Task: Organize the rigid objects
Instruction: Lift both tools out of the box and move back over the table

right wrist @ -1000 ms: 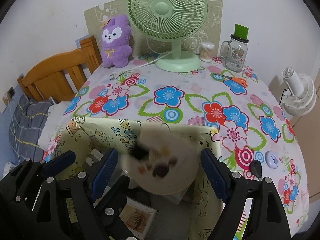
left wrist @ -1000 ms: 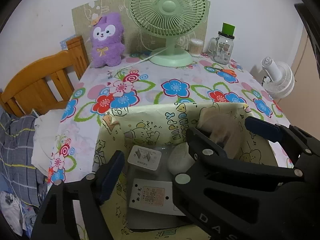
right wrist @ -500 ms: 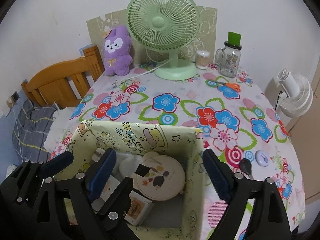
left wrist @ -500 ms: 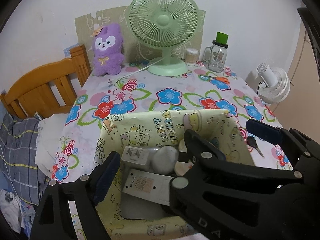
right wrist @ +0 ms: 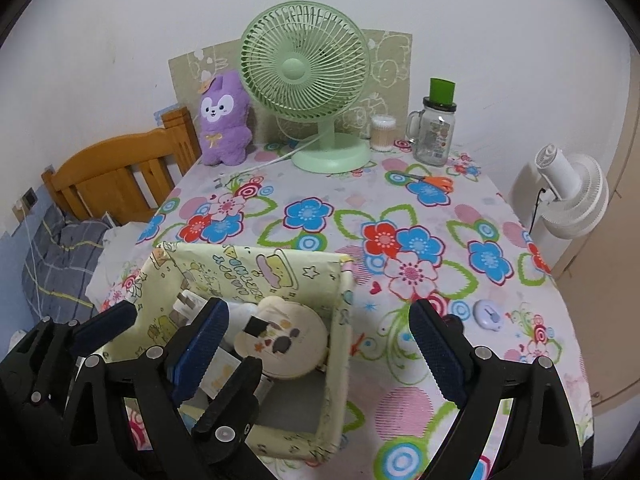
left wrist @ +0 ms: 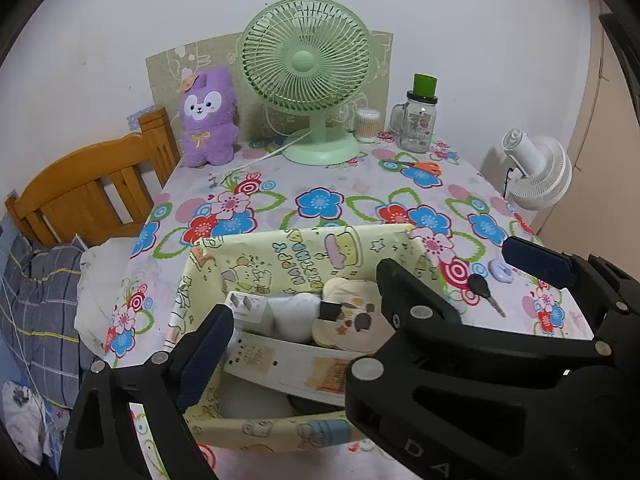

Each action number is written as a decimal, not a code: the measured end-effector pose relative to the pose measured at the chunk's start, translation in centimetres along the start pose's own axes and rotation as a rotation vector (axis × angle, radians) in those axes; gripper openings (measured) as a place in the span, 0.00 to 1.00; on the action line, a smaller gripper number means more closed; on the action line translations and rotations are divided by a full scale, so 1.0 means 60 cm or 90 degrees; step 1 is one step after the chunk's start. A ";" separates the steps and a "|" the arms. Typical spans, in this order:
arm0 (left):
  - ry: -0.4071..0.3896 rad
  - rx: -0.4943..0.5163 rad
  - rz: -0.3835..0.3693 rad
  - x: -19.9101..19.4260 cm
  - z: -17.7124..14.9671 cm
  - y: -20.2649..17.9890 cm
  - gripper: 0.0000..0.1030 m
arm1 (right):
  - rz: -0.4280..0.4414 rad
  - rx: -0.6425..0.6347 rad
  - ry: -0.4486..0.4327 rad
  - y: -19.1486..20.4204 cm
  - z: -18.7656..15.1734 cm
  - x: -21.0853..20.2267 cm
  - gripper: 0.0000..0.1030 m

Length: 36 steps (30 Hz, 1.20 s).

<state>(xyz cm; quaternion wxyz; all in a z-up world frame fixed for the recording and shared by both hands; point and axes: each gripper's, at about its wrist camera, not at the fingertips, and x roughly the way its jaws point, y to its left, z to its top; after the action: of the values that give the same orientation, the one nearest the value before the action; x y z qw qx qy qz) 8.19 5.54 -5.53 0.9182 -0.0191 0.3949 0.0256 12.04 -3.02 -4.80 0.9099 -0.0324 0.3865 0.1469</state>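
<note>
— What are your fingers doing?

— My left gripper [left wrist: 368, 292] is opening, jaws wide apart with nothing pinched between them. My right gripper [right wrist: 316, 332] also stands wide and grips nothing. Both hang above the near edge of the tabletop [right wrist: 360, 208].

— Where did the things go?

— Into the yellow box [right wrist: 260, 264] near the tabletop's front left corner. Going left to right inside it: a white charger plug [left wrist: 248, 306], a white rounded thing [left wrist: 296, 316], then a round cream disc [right wrist: 282, 340] leaning by the box's right wall. A flat white carton [left wrist: 288, 364] lies nearer me.

— Anything outside it?

— Right of the box, on the cloth, a black key [left wrist: 482, 290] and a small pale round thing [right wrist: 488, 314], both apart from the box. Along the far edge stand a purple plush [right wrist: 224, 120], a green fan [right wrist: 306, 80] and a glass jar [right wrist: 434, 130].
</note>
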 end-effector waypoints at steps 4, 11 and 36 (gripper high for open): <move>-0.003 -0.001 -0.003 -0.009 -0.001 -0.012 0.91 | -0.005 -0.003 -0.001 -0.011 -0.003 -0.014 0.91; -0.009 0.009 -0.004 -0.021 -0.001 -0.035 0.91 | -0.007 0.005 -0.009 -0.032 -0.009 -0.032 0.91; -0.019 0.055 -0.060 -0.030 0.001 -0.139 0.91 | -0.059 0.039 -0.020 -0.135 -0.025 -0.075 0.96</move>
<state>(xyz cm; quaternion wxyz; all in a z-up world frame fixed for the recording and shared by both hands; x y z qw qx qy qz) 7.53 -2.85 -4.03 0.9240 0.0021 0.3808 -0.0346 10.42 -12.12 -3.10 0.9224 -0.0198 0.3744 0.0929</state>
